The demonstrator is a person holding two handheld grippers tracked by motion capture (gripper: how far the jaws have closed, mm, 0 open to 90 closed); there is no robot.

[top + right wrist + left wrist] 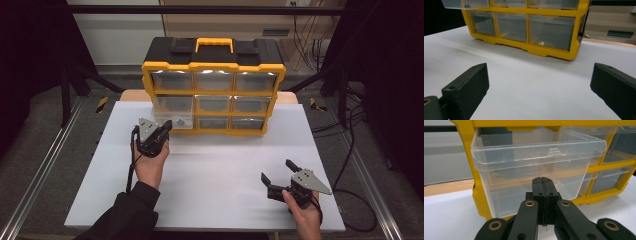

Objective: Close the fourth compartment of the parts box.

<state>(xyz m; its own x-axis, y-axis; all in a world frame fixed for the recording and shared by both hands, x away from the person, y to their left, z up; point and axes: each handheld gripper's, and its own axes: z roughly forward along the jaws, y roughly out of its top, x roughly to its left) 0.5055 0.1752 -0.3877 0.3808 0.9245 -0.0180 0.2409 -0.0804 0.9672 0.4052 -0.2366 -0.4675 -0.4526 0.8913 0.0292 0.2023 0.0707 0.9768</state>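
A yellow and black organizer (213,65) with clear drawers stands at the back of the white table (215,165). Its left drawer of the middle row (172,111) is slid partway out. My left gripper (167,125) is shut with its jaws pressed together and nothing between them. Its tips are right at the front wall of that drawer (524,157); I cannot tell whether they touch it. In the left gripper view the shut gripper (542,180) points at the lower half of the wall. My right gripper (280,172) rests open near the front right, well short of the organizer (549,53).
The table's wooden edge (609,42) shows behind the white sheet. Metal rails (45,165) run along both sides, and cables (350,150) lie on the floor to the right. White sheet lies between the two hands.
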